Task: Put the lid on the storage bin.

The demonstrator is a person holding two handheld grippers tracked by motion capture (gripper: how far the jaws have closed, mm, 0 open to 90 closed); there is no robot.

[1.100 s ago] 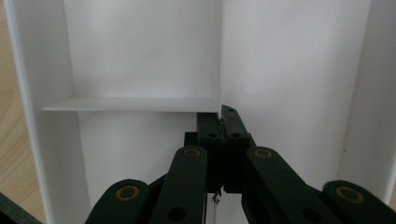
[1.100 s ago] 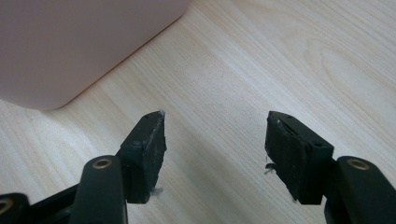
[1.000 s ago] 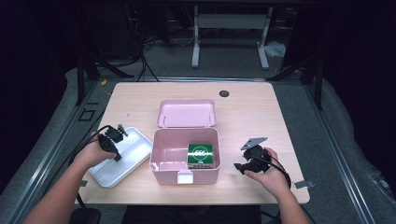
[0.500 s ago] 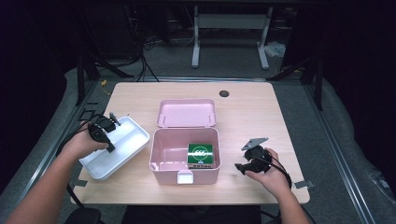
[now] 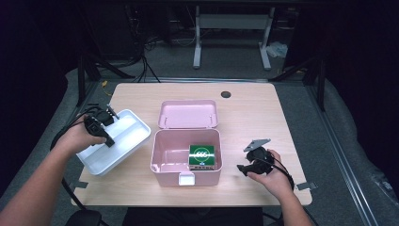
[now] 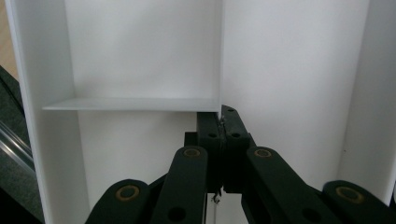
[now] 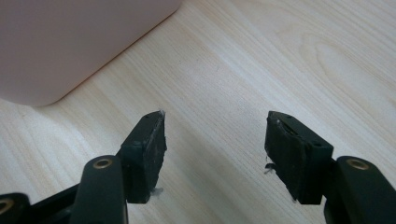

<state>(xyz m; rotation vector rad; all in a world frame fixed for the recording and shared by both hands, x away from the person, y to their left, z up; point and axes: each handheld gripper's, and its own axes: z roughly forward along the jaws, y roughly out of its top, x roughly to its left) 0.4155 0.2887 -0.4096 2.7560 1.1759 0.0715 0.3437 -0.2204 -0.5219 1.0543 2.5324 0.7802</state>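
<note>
Clearly tilted: white tray (image 5: 123,143) at the table's (image 5: 263,117) left edge, near-left corner hanging past the edge, long axis running from near-left to far-right toward the pink box (image 5: 186,157). Glossy white plastic, shallow, straight walls, split inside by thin dividers into compartments; in the left gripper view one long partition running away from the camera, a cross partition meeting it to form a smaller compartment on one side (image 6: 140,60). Empty interior as far as visible.

Left gripper (image 5: 104,132) held in the left hand (image 5: 77,136) over the tray's left part; in its own view, jaws pressed together on the thin long partition of the tray (image 6: 299,70), pads (image 6: 208,135) pinching the wall from both sides.

Right gripper (image 5: 248,165) in the right hand (image 5: 273,176), near the table's front right, just beside the pink box and apart from it; in its own view, jaws spread wide over bare wood (image 7: 233,84), nothing between them, pink box corner (image 7: 70,42) at upper left.

Pink box open, lid (image 5: 188,114) standing back behind it, a green packet (image 5: 202,155) inside at the right. Small dark round hole (image 5: 226,94) near the table's far edge.
</note>
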